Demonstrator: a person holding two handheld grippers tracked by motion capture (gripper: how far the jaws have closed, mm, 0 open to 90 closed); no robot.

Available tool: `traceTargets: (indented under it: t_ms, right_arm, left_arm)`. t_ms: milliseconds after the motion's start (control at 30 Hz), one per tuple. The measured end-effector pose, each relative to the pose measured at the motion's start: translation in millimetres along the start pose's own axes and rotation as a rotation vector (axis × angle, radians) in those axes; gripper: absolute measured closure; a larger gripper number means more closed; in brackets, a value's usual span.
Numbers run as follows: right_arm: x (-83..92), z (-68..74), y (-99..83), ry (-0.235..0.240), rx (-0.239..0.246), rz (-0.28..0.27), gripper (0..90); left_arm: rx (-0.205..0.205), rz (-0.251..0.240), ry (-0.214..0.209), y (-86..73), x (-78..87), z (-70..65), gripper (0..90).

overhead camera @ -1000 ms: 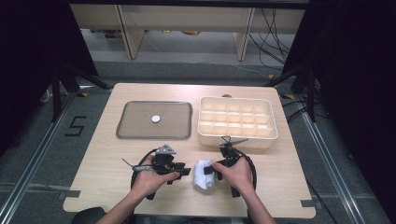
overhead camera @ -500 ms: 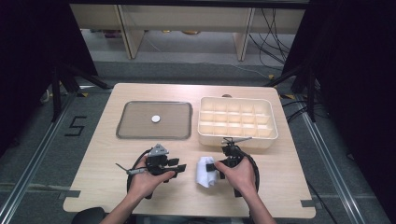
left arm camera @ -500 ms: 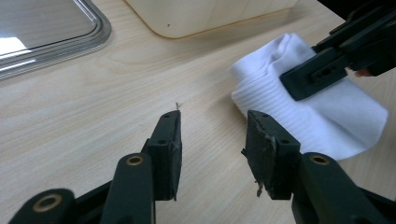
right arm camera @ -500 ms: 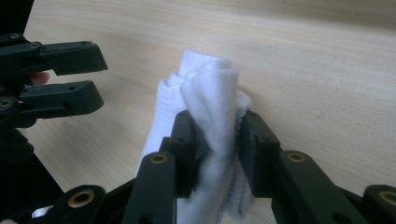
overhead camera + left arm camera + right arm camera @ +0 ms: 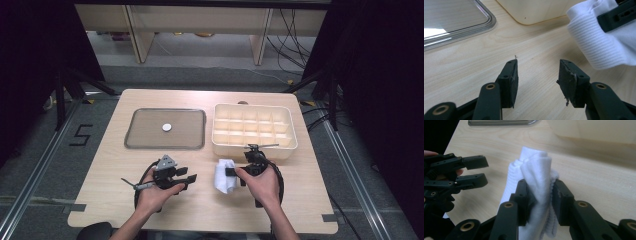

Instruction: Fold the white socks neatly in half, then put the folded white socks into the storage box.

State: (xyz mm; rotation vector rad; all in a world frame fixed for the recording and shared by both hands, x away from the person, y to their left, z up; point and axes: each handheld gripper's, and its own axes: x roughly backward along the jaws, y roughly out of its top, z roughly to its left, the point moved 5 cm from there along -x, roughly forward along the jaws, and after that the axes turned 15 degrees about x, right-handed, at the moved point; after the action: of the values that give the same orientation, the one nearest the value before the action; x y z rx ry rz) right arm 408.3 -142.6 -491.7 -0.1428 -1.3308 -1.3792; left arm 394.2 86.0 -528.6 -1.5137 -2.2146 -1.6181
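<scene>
A folded white ribbed cloth (image 5: 223, 175) hangs just above the front of the table, and my right gripper (image 5: 231, 172) is shut on it. In the right gripper view the cloth (image 5: 534, 167) bulges up between the two pads of that gripper (image 5: 540, 186). My left gripper (image 5: 187, 180) lies low over the table to the cloth's left and points at it. Its jaws have just been opening, with only bare wood between them (image 5: 537, 66). The cloth (image 5: 604, 47) sits a short way beyond its right jaw.
A grey metal tray (image 5: 135, 142) with a small white disc (image 5: 166, 127) on it lies at the back left. A cream box (image 5: 252, 130) with several compartments stands at the back right, close behind the cloth. The table's front edge is near both hands.
The left gripper's jaws have spread apart and a gap now shows between them and the cloth. The right gripper has risen slightly with the cloth.
</scene>
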Motion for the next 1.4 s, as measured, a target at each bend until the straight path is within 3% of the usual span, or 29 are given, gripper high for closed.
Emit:
traceTargets:
  t_ms: [67,167,200,233,333,367,467,767,800,833,1000,1033,1067,1167,1267,1300,1333,1367,1400]
  right_arm:
    - [1.7,-1.3,1.3,-0.008,0.012,-0.007,69.1]
    - [6.4,2.2,3.2,-0.01,-0.026,-0.002,69.1]
    - [6.8,-1.9,3.7,-0.038,0.015,-0.011,69.1]
    - [7.5,-2.2,4.6,-0.022,0.028,-0.03,69.1]
    - [10.3,-1.6,5.2,-0.034,0.001,-0.026,69.1]
    - [11.7,-3.2,5.3,-0.035,0.024,-0.033,69.1]
    - [14.7,-1.9,5.5,-0.046,-0.007,-0.032,69.1]
    - [20.7,-4.3,10.0,-0.059,0.032,-0.062,69.1]
    - [21.5,1.5,10.7,-0.031,-0.031,-0.059,69.0]
    - [21.7,-2.0,11.2,-0.056,0.004,-0.061,69.0]
    - [23.4,-5.3,14.6,-0.06,0.042,-0.078,69.1]
    - [24.4,-5.1,15.2,-0.071,0.031,-0.072,69.0]
    - [26.5,-0.6,15.7,-0.065,-0.017,-0.055,69.0]
    - [26.6,-7.4,19.5,-0.087,0.057,-0.087,69.0]
    - [28.7,-6.9,22.8,-0.125,0.057,-0.068,69.0]
    - [29.2,-5.6,23.6,-0.122,0.045,-0.069,69.0]
    - [29.1,-5.6,25.3,-0.119,0.062,-0.087,69.0]
    - [30.7,-4.6,25.6,-0.127,0.046,-0.077,69.0]
    - [29.7,-5.3,27.6,-0.093,0.081,-0.11,69.0]
  left_arm:
    - [0.001,-0.003,-0.001,-0.2,-0.2,0.2,49.9]
    - [0.004,-0.007,0.007,-0.3,0.2,1.2,50.1]
    - [0.003,-0.016,0.002,-0.1,-0.2,1.1,50.2]
    - [-0.005,-0.013,0.003,0.0,0.4,1.5,50.1]
    - [-0.003,-0.016,0.012,0.0,1.4,0.7,50.2]
    - [-0.003,-0.02,0.009,0.2,1.2,0.3,50.4]
    - [0.005,-0.017,0.005,-0.1,1.8,-1.0,50.4]
    - [-0.006,-0.023,0.005,0.0,2.6,-0.8,50.4]
    - [-0.006,-0.022,0.006,0.2,2.6,-0.6,50.4]
    - [-0.005,-0.029,0.014,0.1,2.1,-0.4,50.4]
    - [-0.006,-0.019,0.013,-1.6,1.0,0.7,50.4]
    - [-0.005,-0.022,0.014,-1.5,1.0,0.4,50.4]
    - [-0.007,-0.025,0.012,-1.0,1.3,0.1,50.4]
    - [0.0,-0.04,0.022,-0.6,1.9,0.2,50.5]
    - [0.001,-0.041,0.028,-2.1,3.4,0.5,50.4]
    - [0.002,-0.045,0.024,-2.7,3.0,0.1,50.4]
    - [-0.014,-0.037,0.03,-2.9,3.6,0.4,50.4]
    - [-0.002,-0.041,0.018,-3.8,2.9,-0.5,50.4]
    - [-0.001,-0.043,0.024,-3.9,3.0,-0.9,50.4]
